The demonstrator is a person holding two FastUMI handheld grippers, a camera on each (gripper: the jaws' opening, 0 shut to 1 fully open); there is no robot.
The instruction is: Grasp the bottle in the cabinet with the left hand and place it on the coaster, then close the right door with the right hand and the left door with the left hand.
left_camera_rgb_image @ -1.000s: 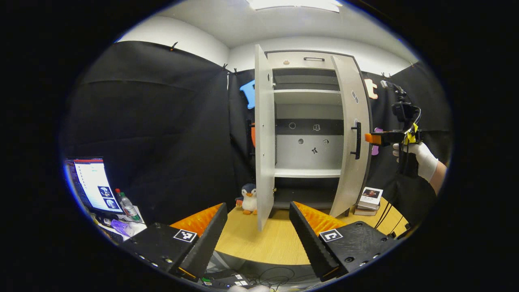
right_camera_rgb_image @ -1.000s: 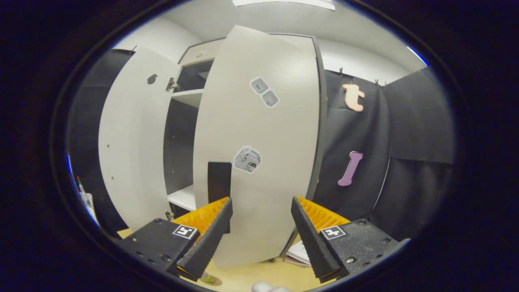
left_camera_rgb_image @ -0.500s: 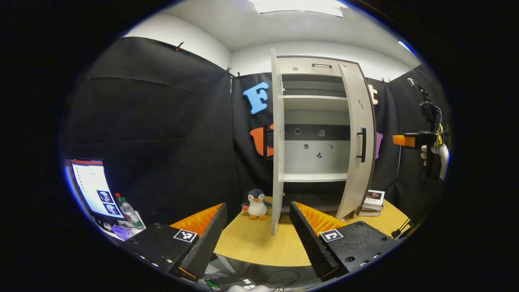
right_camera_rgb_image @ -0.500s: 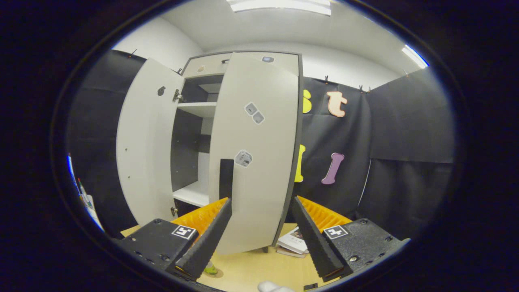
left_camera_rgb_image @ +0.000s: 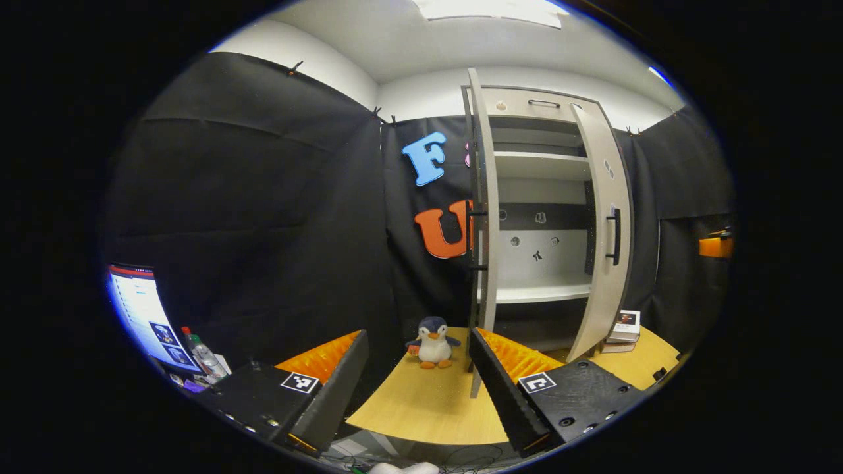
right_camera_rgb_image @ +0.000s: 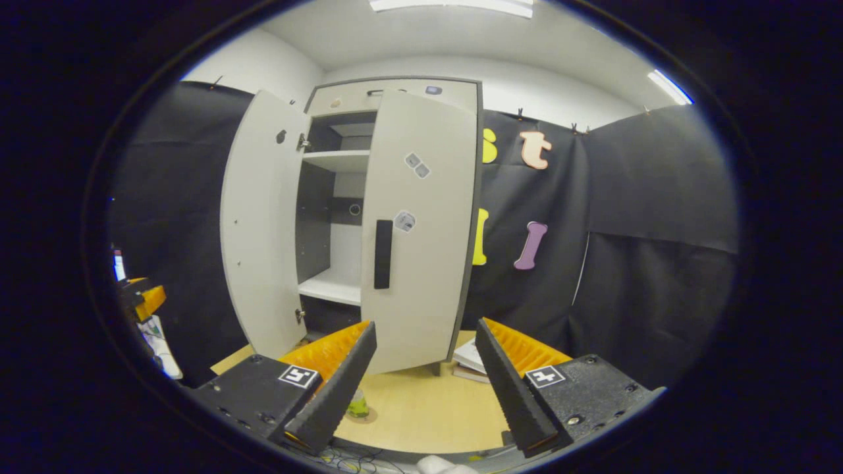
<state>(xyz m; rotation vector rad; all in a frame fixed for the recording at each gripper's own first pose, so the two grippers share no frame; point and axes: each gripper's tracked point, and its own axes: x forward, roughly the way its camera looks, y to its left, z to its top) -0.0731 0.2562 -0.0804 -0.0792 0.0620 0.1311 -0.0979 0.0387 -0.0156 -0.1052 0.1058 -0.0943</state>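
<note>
In the left gripper view, the left claw (left_camera_rgb_image: 413,378) gapes, holding nothing, facing the cabinet's left door (left_camera_rgb_image: 486,217) edge-on beside a penguin toy (left_camera_rgb_image: 433,342). In the right gripper view, the released right claw (right_camera_rgb_image: 425,375) faces the ajar right door (right_camera_rgb_image: 421,230); the bottle (right_camera_rgb_image: 357,404) stands on the bench (right_camera_rgb_image: 435,415).

The left gripper (left_camera_rgb_image: 417,385) hangs in the air with its two fingers spread wide apart and nothing between them. The right gripper (right_camera_rgb_image: 425,382) is likewise spread wide and empty, held level and facing forward. In the right gripper view, the left gripper (right_camera_rgb_image: 141,297) shows far off at the left edge, well apart from the right one.
</note>
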